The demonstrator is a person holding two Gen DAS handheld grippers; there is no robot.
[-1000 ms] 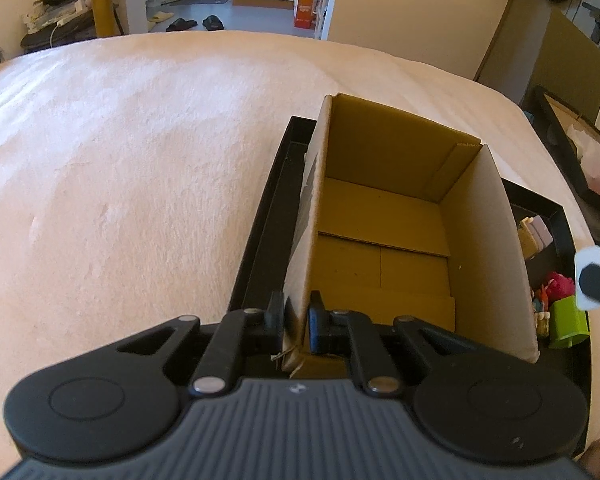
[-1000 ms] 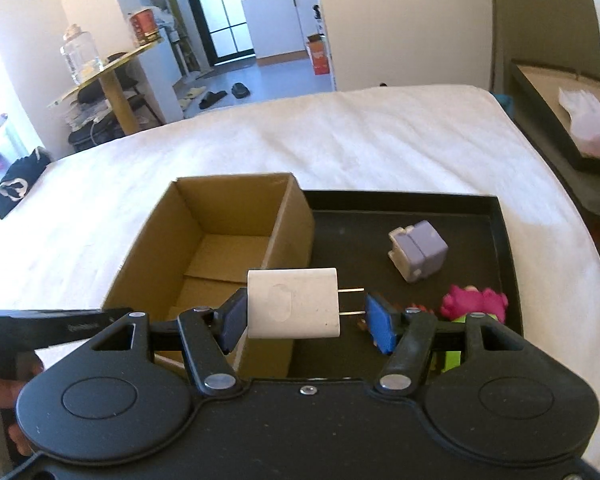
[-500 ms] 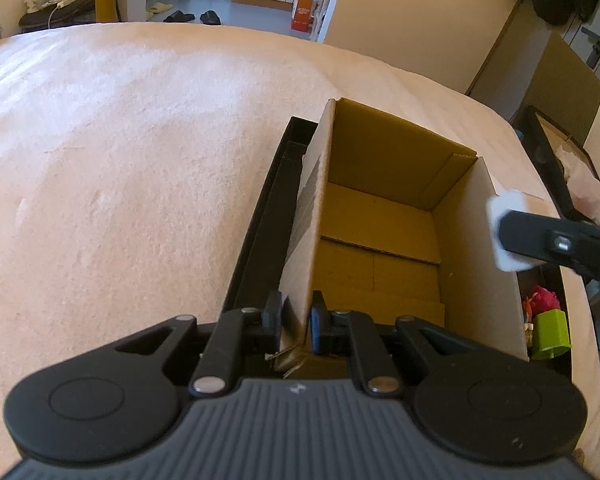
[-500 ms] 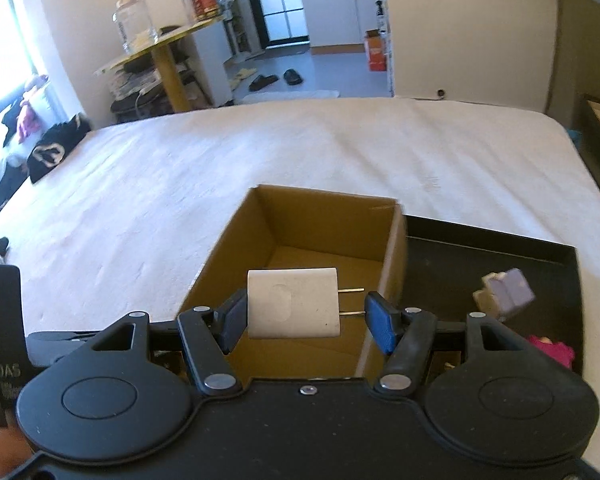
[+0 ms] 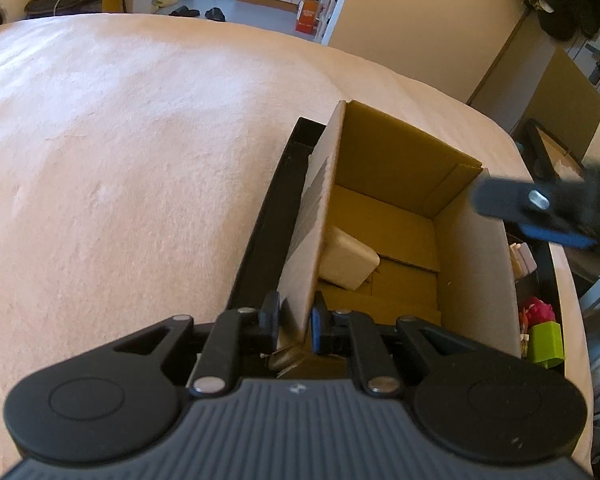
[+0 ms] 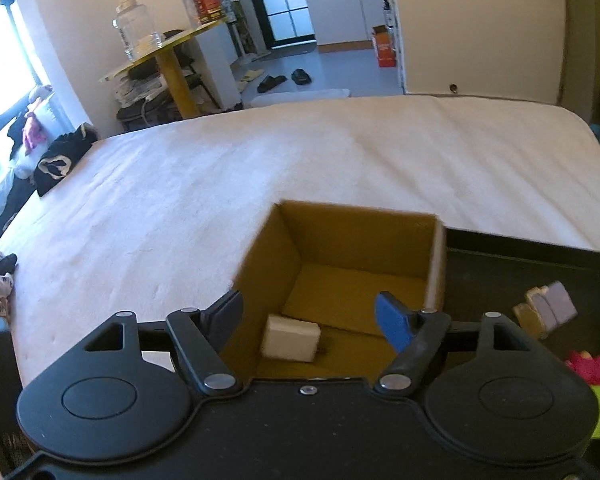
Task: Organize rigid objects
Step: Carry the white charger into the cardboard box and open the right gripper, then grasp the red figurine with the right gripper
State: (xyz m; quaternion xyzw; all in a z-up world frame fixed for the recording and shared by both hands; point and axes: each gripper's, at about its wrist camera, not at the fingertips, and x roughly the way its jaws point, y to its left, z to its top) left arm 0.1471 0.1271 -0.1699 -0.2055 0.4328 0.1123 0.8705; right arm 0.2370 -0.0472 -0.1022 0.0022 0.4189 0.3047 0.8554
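From the left wrist, the left gripper (image 5: 296, 320) is pinching the near wall of the open brown cardboard box (image 5: 476, 264), probably steadying it inside the shallow black tray (image 5: 260, 232); the white plug-in charger block (image 5: 348, 258) is lying on the box floor.

From the right wrist, the right gripper (image 6: 308, 312) is hanging wide and empty over the charger block (image 6: 290, 339), apparently just released.

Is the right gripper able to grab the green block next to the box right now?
Probably yes. The right gripper is open and empty, since the white charger lies in the cardboard box. The green block sits uncovered in the black tray, though a pink toy crowds it.
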